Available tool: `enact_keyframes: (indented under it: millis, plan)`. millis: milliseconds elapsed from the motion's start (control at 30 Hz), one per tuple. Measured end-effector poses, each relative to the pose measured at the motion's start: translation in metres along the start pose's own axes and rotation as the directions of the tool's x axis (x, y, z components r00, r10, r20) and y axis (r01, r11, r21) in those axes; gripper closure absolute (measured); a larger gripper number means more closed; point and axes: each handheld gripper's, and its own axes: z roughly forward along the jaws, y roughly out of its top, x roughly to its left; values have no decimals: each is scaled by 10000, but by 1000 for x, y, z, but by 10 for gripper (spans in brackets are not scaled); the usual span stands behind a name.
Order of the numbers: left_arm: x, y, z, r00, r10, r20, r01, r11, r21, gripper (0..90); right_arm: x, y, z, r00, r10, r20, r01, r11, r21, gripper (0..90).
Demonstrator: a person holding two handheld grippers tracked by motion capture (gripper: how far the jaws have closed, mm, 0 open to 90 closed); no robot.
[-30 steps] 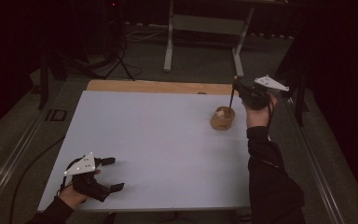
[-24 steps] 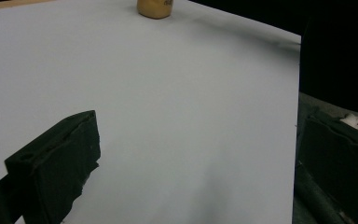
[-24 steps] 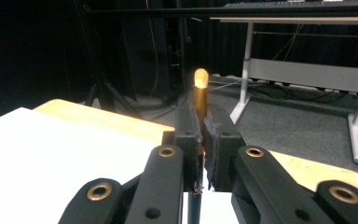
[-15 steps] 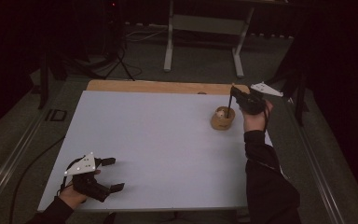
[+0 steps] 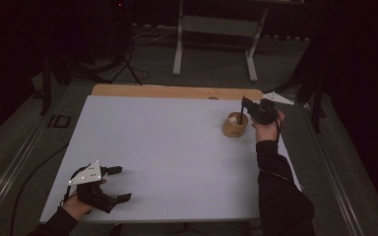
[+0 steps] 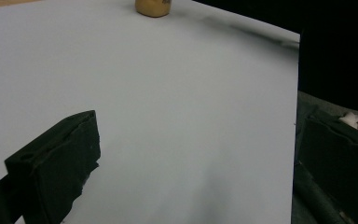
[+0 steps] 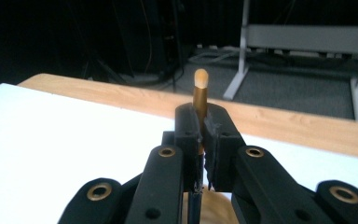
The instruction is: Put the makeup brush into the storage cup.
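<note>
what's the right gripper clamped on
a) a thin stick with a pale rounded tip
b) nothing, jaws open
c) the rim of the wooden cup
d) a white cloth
a: in the right gripper view the right gripper has its jaws shut on a thin stick whose pale rounded tip rises above them.

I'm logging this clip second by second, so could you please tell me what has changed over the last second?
Very little. The right gripper, shut on a thin stick, edged slightly toward the small wooden cup. The cup and the open left gripper stayed put on the white table.
</note>
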Motion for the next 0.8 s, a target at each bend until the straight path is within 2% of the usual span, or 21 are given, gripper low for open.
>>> enact_keyframes:
  millis: [300, 400, 467, 500, 533, 567, 633, 667, 700, 733, 800]
  plan:
    - [0, 0, 0, 10000, 0, 11, 0, 10000, 11, 4, -3, -7, 7, 9998, 87, 184, -97, 9985, 534, 845]
    - [0, 0, 0, 10000, -11, 5, 11, 10000, 17, 4, -5, -10, 9, 9994, 289, 211, -303, 9970, 719, 844]
    - [0, 0, 0, 10000, 1, 5, -1, 10000, 19, 4, -5, -8, 10, 9998, 165, 139, -176, 9961, 864, 831]
    - [0, 0, 0, 10000, 1, 5, -1, 10000, 19, 4, -4, -6, 10, 9998, 170, 96, -178, 9957, 905, 778]
    - [0, 0, 0, 10000, -4, 3, 4, 10000, 16, 4, -4, -6, 10, 9998, 170, 96, -178, 9957, 905, 778]
    - [0, 0, 0, 10000, -5, 1, 5, 10000, 13, 4, -5, -5, 9, 9996, 263, -58, -257, 9966, 788, 596]
    - [0, 0, 0, 10000, 0, -5, 0, 10000, 14, 4, -5, -1, 9, 9990, 431, -99, -422, 9960, 792, 478]
    - [0, 0, 0, 10000, -2, -3, 2, 10000, 9, 4, -5, 1, 9, 9987, 496, -74, -488, 9951, 859, 385]
    - [0, 0, 0, 10000, 3, -2, -3, 10000, 5, 4, -5, 3, 8, 9986, 534, 38, -535, 9944, 912, 347]
    - [0, 0, 0, 10000, 3, -6, -3, 10000, 2, 4, -4, 4, 7, 9985, 542, 23, -541, 9942, 932, 349]
    - [0, 0, 0, 10000, -18, -5, 18, 10000, 12, 4, -3, 8, 5, 9984, 563, -51, -556, 9945, 891, 295]
